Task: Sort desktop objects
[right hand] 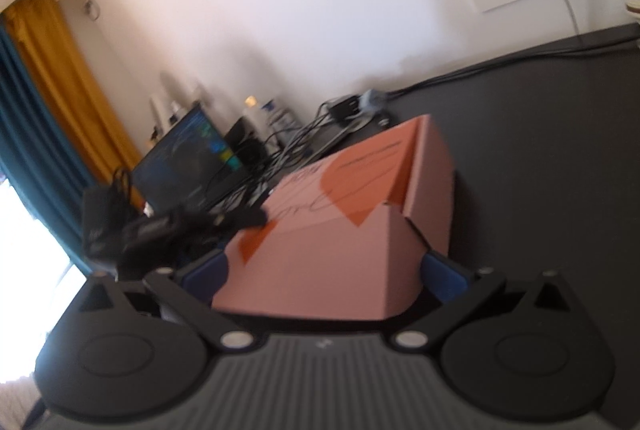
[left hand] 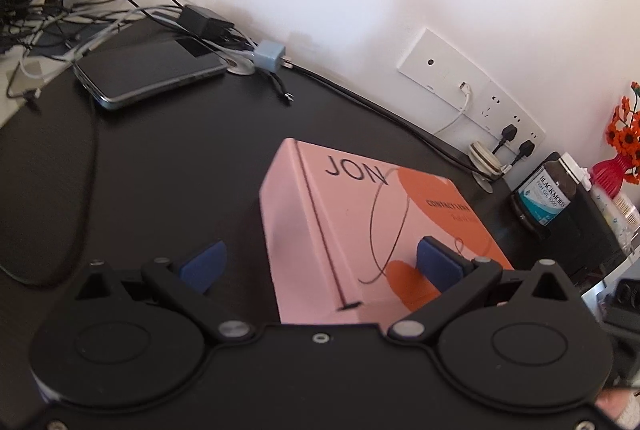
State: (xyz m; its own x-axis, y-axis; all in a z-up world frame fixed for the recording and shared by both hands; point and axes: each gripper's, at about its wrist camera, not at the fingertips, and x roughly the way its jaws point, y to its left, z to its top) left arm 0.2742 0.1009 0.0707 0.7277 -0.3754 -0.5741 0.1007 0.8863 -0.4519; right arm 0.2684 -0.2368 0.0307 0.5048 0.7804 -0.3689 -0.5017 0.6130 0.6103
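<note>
Grippers, left and right, both spread wide, seemingly straddling pink box.

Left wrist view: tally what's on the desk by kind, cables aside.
Pink box: 1
Tablet: 1
Chargers, black and blue: 2
Supplement bottle: 1
Red vase: 1
Total: 6

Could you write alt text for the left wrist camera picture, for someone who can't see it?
A pink and orange box lies on a dark desk between the open blue-padded fingers of the left gripper. Behind it lie a phone and tangled cables; a supplement bottle stands to the right.
</note>
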